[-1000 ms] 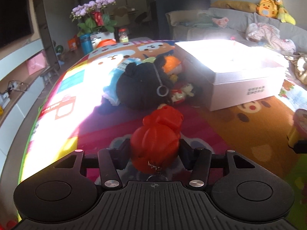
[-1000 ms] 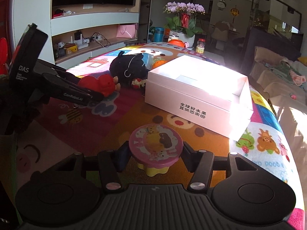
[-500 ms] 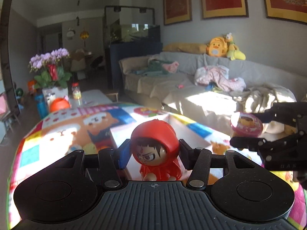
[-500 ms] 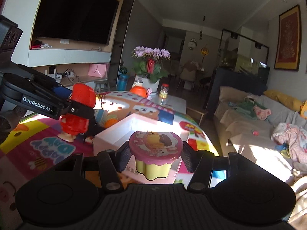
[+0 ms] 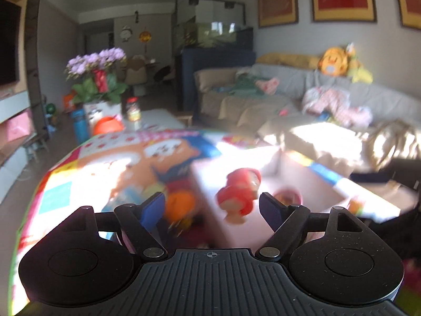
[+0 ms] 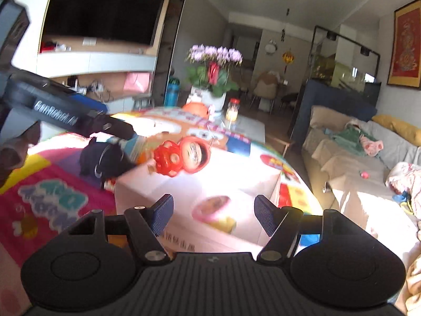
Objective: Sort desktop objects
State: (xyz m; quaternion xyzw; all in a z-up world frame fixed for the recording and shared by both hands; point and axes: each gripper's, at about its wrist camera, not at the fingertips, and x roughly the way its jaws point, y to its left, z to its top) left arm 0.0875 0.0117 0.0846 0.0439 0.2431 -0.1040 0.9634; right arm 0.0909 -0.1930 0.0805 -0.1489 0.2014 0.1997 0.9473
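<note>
Left gripper [image 5: 211,208]: jaws just opened, empty; red figurine [image 5: 238,194] free ahead, tipped sideways over white box [image 5: 310,184]. Right gripper [image 6: 213,214]: jaws just opened, empty; pink-lidded toy [image 6: 214,209] inside box, below.

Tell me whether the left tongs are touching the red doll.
Apart. The left wrist view shows the left tongs spread wide, with the red doll loose between the blue pads.

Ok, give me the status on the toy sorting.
Done: the pink-lidded toy lies inside the white box. In hand: both jaws have just opened; the left gripper and right gripper hold nothing, and the red figure is blurred above the box. Left: the black plush and orange toy on the mat.
</note>
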